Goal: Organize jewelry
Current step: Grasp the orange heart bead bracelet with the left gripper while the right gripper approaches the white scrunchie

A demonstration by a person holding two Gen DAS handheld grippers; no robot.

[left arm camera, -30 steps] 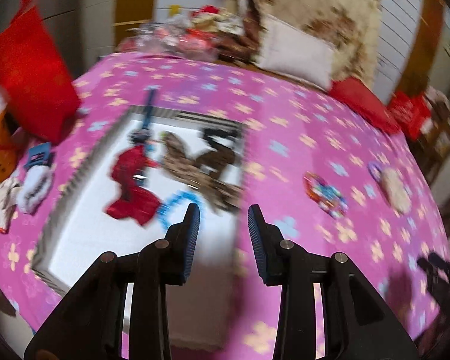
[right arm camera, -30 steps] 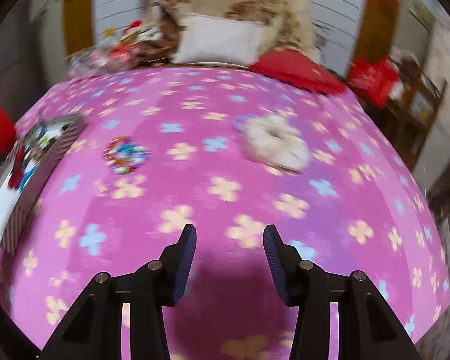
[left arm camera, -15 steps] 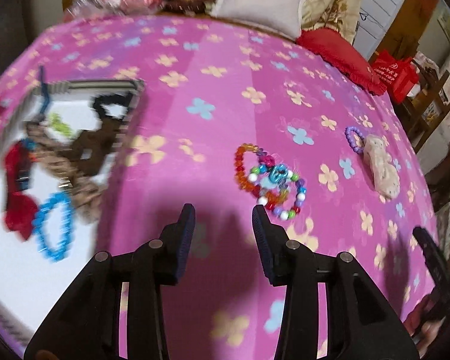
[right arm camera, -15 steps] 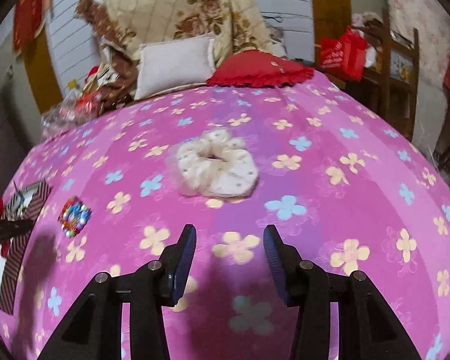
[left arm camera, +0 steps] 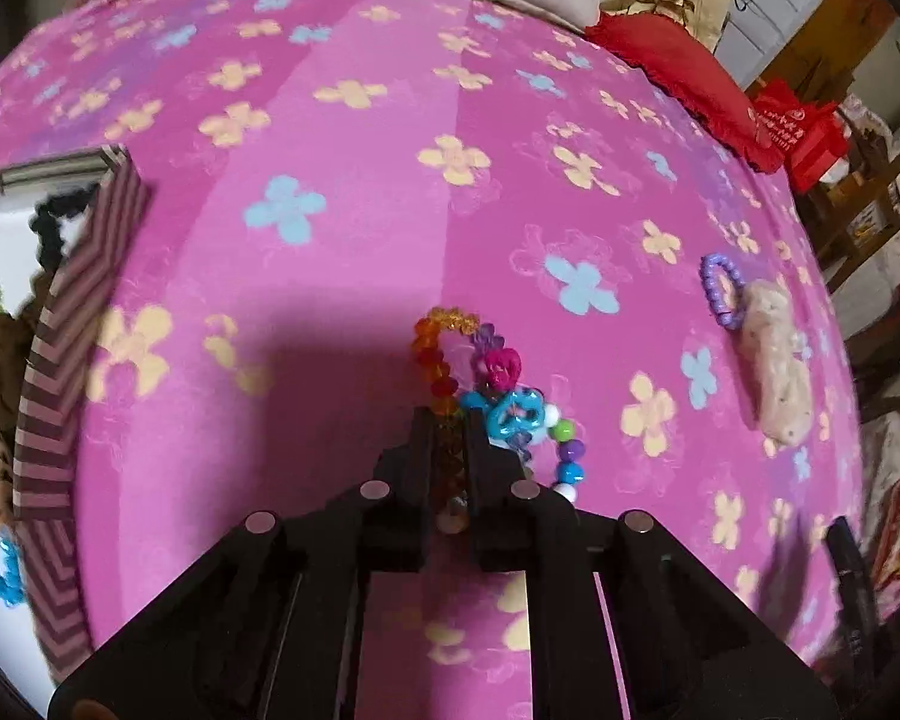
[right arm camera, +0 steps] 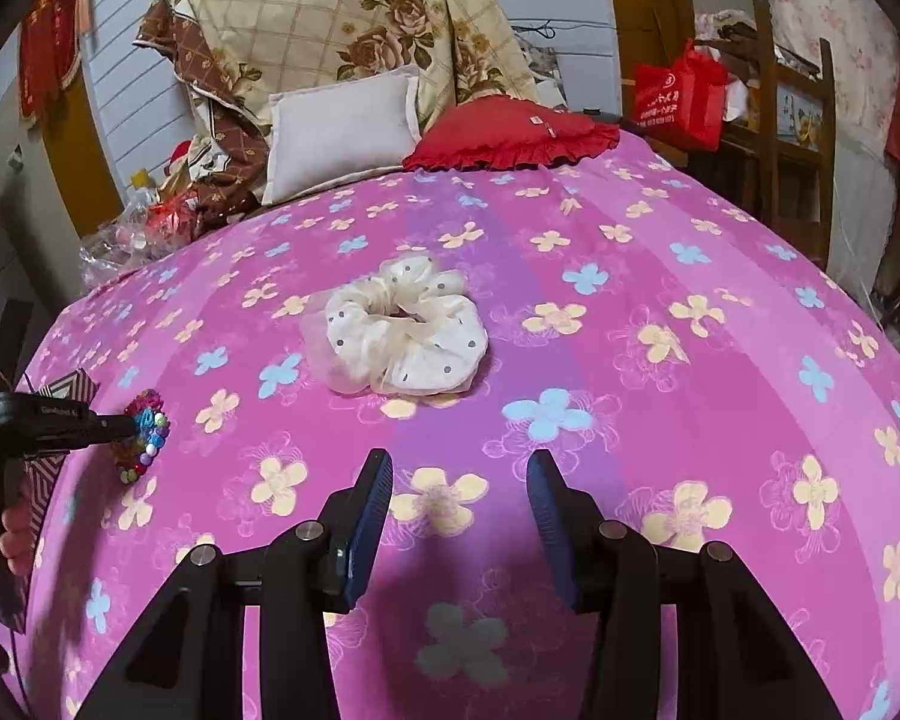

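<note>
**Op:** Bracelets first: the tangle of beaded bracelets [left arm camera: 492,396] lies on the pink flowered bedspread [left arm camera: 342,192], well to the right of the striped box [left arm camera: 72,324] where the sorted pieces sit. My left gripper [left arm camera: 448,420] has its jaws drawn together on the orange strand of that tangle; I see amber beads pinched in the slot between them.

**Partner:** How do you expect it to handle?

**Op:** Light and floppy, I judge. Hard, slick plastic beads on what is probably stretchy cord. One strand in the jaws may bring the other loops along only if they are really hooked together, so some could slide off. A bite across two strands would be safer than one bead.

**Partner:** And your other hand?

**Op:** The right gripper [right arm camera: 459,516] hangs with its jaws apart and nothing between them, pointing at the cream dotted scrunchie [right arm camera: 399,333] further up the bed. That one is soft fabric, no risk of breakage; I'd pinch through the ruffle at its near rim. A purple bead ring [left arm camera: 720,291] lies touching it on the far side
</note>
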